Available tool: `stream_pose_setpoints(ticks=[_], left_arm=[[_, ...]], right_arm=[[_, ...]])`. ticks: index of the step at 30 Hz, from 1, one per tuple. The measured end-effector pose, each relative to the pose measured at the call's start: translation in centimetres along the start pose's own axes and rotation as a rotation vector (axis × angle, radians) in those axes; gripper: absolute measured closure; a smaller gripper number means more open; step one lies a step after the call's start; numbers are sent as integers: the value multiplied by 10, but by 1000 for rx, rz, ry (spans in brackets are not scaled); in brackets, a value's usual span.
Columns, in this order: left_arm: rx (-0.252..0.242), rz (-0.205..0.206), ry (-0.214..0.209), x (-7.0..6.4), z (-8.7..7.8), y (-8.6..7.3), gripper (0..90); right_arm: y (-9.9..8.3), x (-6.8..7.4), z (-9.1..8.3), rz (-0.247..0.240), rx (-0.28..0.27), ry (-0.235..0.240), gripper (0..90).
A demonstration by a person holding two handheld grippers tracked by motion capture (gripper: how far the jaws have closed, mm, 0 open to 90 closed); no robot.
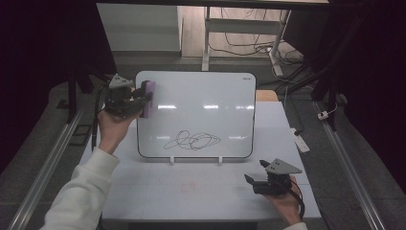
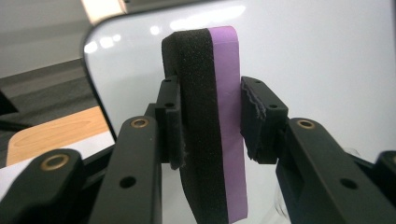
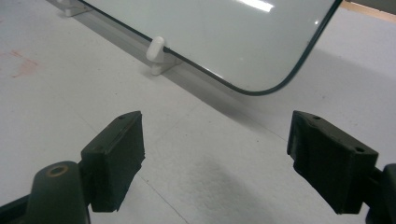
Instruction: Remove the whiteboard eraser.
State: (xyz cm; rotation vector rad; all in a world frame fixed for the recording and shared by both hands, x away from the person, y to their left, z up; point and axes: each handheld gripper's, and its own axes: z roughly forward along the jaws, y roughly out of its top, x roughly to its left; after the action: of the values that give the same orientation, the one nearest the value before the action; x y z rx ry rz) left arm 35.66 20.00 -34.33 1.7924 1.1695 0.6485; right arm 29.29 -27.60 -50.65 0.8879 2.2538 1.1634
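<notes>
**A:** Look at the eraser [image 2: 212, 126]: a thick block, black foam on one side, a purple layer on the other, rounded at the corners. It stands on edge, upright in the jaws.

**B:** And the left gripper [image 2: 210, 123] has it squeezed between both pads, one pad on the black face, one on the purple. Closed firmly onto it.

**A:** From the high view the eraser [image 1: 148, 98] sits at the upper left corner of the whiteboard [image 1: 201, 96], right at the board's left edge. I can't say for sure that it's touching the surface.

**B:** The board is propped up on two small white clips [image 1: 172, 160] on the table [image 1: 191, 191], with a black scribble [image 1: 192, 140] low on its face, well below the eraser.

**A:** Left hand [image 1: 111, 128] raised, forearm in a white sleeve [image 1: 79, 191] angling up from the bottom left, left gripper [image 1: 139, 99] pointing rightward at the board.

**B:** Meanwhile the right gripper [image 1: 253, 179] is low at the front right of the table, near the board's lower right corner. In its own view the right gripper [image 3: 215, 154] has jaws spread wide, holding nothing, bare table beneath.
</notes>
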Motion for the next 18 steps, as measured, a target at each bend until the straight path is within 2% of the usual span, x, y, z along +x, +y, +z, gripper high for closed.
stream_pose_setpoints(ticks=[3,8,11,14,18], left_arm=[[3,21,-41,-9,-7,-16,620],[1,5,-140,-24,-10,-49,621],[2,5,-184,-33,-7,-67,620],[-5,-14,-233,-42,-3,-83,620],[13,-11,-277,-54,3,-101,620]], right_arm=[[2,3,0,7,-5,10,184],[10,13,1,9,-29,42,192],[15,22,3,9,-45,63,203],[18,32,5,13,-61,57,220],[22,42,11,25,-53,88,221]])
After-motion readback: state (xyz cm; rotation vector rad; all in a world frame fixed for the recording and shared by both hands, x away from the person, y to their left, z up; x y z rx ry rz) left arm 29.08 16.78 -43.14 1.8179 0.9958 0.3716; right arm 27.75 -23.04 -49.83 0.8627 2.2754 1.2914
